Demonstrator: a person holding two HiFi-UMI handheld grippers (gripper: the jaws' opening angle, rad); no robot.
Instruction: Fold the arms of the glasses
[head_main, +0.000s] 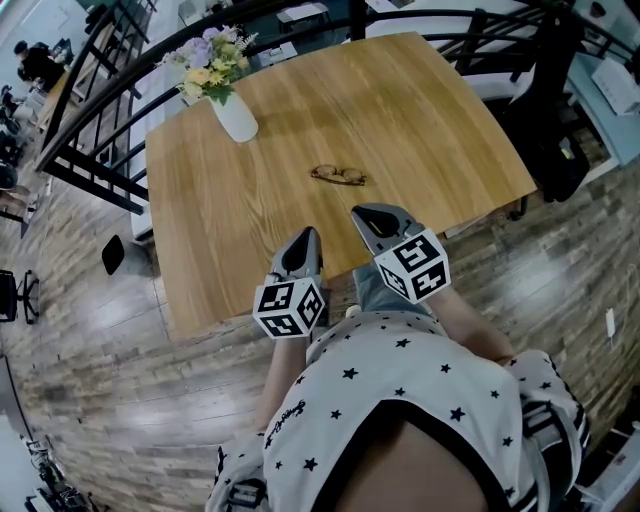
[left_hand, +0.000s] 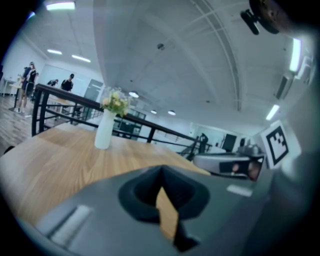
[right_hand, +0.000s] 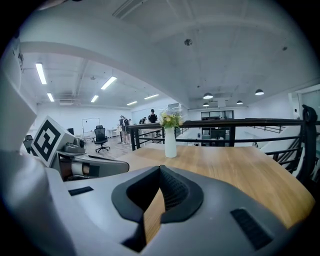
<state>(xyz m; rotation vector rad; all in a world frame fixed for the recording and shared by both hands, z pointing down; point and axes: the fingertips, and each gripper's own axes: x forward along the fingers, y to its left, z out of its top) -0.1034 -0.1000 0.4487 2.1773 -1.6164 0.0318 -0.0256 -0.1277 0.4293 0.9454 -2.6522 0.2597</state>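
A plank floor (head_main: 90, 400) lies under a pale wood desk (head_main: 420, 130), and a black railing (right_hand: 250, 121) runs along the desk's far and left sides. The person stands at the near edge in a white shirt (head_main: 400, 370) dotted with black stars.

The left hand-held gripper (head_main: 309, 238) and right hand-held gripper (head_main: 366, 214) sit side by side over the near edge, close but apart, each pointing across the desk and a little downward. In the left gripper view the jaws are pressed together at the tips with nothing between them; only a wedge of desk shows through the notch below. The right gripper view shows the same: jaws together, nothing held. Each carries its marker cube (head_main: 290, 307) at the rear, near the person's body.

A white vase (head_main: 236, 116) stands upright near the far left corner, holding yellow and lilac flowers (head_main: 212, 62).

The glasses (head_main: 338, 176) lie near the middle of the desk, beyond both jaw tips and clear of them, well apart from the vase. They are too small to tell how their arms are set
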